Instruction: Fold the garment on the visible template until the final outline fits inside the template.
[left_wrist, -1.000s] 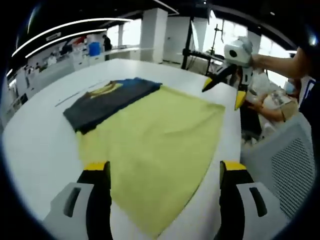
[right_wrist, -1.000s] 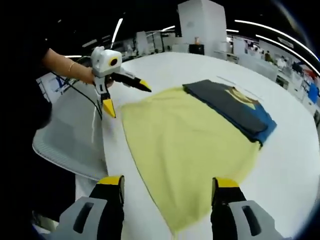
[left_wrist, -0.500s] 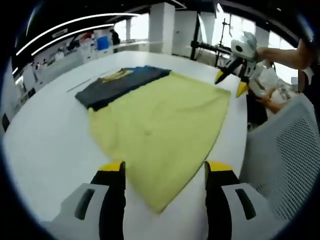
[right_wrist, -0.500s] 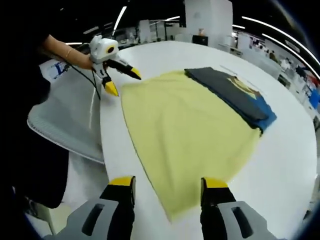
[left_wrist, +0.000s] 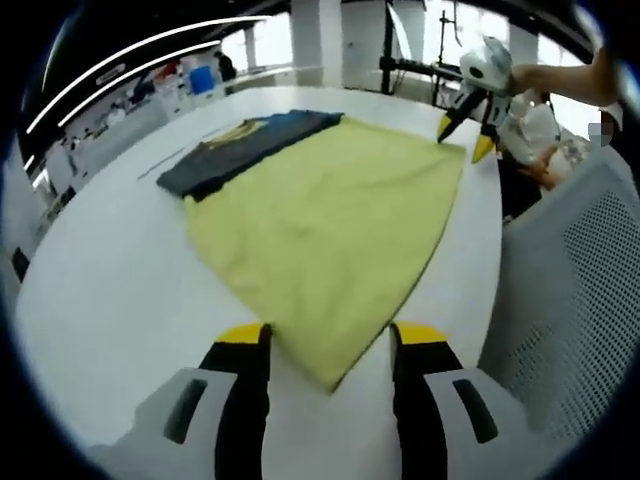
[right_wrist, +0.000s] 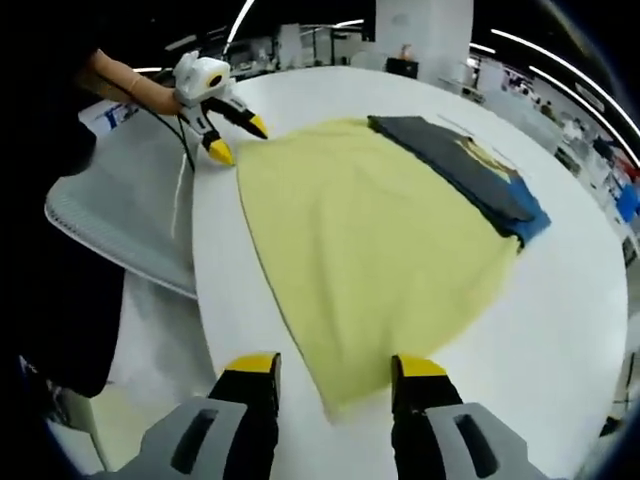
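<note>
Narrowing since a second ago, my left tool (left_wrist: 328, 345) and right tool (right_wrist: 335, 370) both stand open, each straddling a near corner of the yellow garment (left_wrist: 330, 215), spread flat on the white desk (left_wrist: 110, 280) beside a folded dark shirt (left_wrist: 245, 150).

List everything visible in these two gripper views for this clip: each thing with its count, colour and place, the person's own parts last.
Yellow garment: one, pale yellow, spread flat on the table, a corner between each gripper's jaws.
Dark garment: one, dark grey and blue with a yellow print, folded, at the yellow garment's far edge.
Table: one, white, under both garments.
Mesh chair: one, grey, beside the table's near edge.
Left gripper: one, black jaws with yellow tips, open, astride one near corner of the yellow garment.
Right gripper: one, same colours, open, astride the other near corner.
Hand: one, holding the left gripper.
</note>
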